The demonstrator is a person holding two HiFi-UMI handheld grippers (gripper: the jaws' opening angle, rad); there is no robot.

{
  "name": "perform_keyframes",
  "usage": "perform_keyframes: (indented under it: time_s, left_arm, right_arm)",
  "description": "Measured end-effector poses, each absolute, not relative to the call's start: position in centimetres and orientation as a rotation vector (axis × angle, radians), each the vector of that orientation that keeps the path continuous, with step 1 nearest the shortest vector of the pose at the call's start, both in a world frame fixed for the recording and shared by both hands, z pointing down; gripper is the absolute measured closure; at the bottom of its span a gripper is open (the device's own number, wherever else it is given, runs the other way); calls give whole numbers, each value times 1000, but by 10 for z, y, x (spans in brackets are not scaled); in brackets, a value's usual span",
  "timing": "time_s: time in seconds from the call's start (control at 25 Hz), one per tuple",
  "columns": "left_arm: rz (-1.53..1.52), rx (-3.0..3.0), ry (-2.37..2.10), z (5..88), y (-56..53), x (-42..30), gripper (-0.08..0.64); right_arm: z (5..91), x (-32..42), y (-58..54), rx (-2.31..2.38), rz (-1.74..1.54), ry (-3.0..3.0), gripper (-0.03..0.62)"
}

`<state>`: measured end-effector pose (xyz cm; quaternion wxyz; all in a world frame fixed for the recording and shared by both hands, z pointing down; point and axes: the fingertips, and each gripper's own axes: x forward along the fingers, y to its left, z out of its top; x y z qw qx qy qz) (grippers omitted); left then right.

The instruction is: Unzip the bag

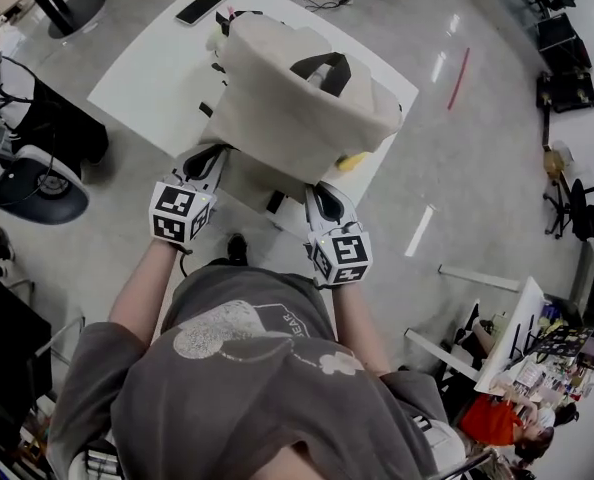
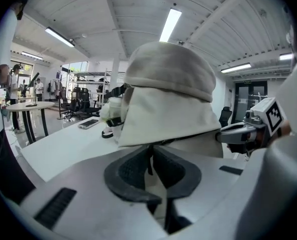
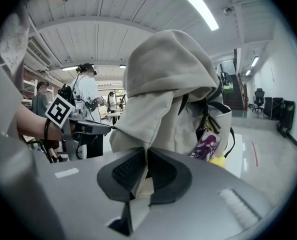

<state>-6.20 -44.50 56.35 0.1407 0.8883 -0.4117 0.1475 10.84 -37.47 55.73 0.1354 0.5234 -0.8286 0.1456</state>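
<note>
A beige backpack point(image 1: 297, 98) stands on the white table point(image 1: 142, 78), with its lower front edge toward me. My left gripper point(image 1: 211, 164) is at the bag's near left edge. In the left gripper view the jaws point(image 2: 149, 156) are shut on a thin dark tab at the zipper line, seemingly the zipper pull. At the near right edge, my right gripper point(image 1: 323, 198) is shut on a fold of the bag's beige fabric point(image 3: 144, 176). A picture tag point(image 3: 204, 146) and a yellow charm point(image 3: 217, 160) hang on the bag's side.
A phone point(image 1: 200, 6) lies at the table's far left corner. A black office chair point(image 1: 37, 183) stands on the floor at left. Other people and desks are at the lower right and in the background. The table's near edge is right by my body.
</note>
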Motion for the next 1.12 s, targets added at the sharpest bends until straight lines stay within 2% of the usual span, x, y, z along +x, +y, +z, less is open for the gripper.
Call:
perform_keyframes:
  time_s: [0.36, 0.76, 1.12]
  left_arm:
    - [413, 2448, -1355, 578, -477, -126, 517]
    - [304, 2366, -1322, 587, -483, -123, 515]
    - [329, 2403, -1291, 589, -453, -112, 497]
  right_arm:
    - [558, 110, -378, 1543, 434, -2361, 569]
    - [557, 107, -380, 1562, 428, -2342, 569]
    - [558, 110, -373, 1546, 478, -2377, 557]
